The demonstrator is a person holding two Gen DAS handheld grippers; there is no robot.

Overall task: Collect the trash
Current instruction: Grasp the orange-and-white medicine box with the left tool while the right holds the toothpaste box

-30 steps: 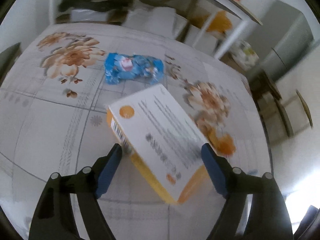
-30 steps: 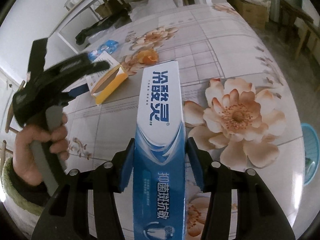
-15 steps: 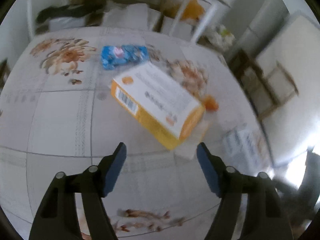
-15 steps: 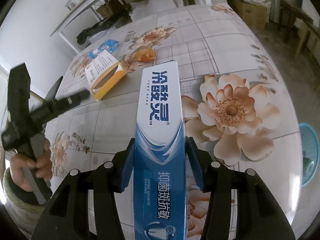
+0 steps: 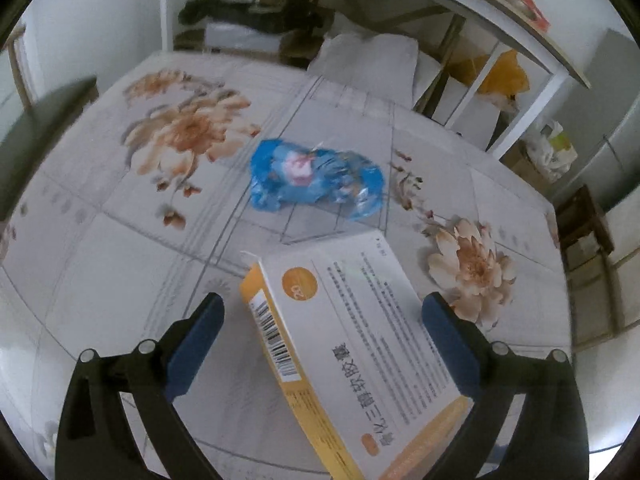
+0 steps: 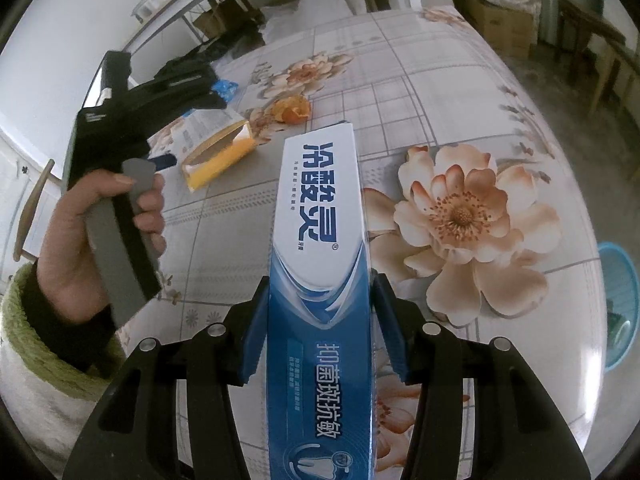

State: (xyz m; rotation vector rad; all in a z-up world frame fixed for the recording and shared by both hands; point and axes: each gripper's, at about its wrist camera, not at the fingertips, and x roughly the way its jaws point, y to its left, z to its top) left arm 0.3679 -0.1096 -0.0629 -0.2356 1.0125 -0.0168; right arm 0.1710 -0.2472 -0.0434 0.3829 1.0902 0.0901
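My right gripper (image 6: 320,320) clamps long blue-white toothpaste carton (image 6: 320,280), bin-bound; left gripper (image 5: 320,344) spread wide, straddling orange-white cardboard medicine box (image 5: 360,352) lower centre, lining up grab.

Floral tablecloth (image 5: 120,240) covers the table. White pillow (image 5: 368,64) just past its far edge, white metal shelf frame (image 5: 528,92) beyond that, cardboard box (image 6: 504,24) on the floor past the far corner.

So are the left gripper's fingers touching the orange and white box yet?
Cannot tell. In the left wrist view the left gripper straddles the orange and white box: floral cloth shows beside the left finger, but the right finger overlaps the box edge.
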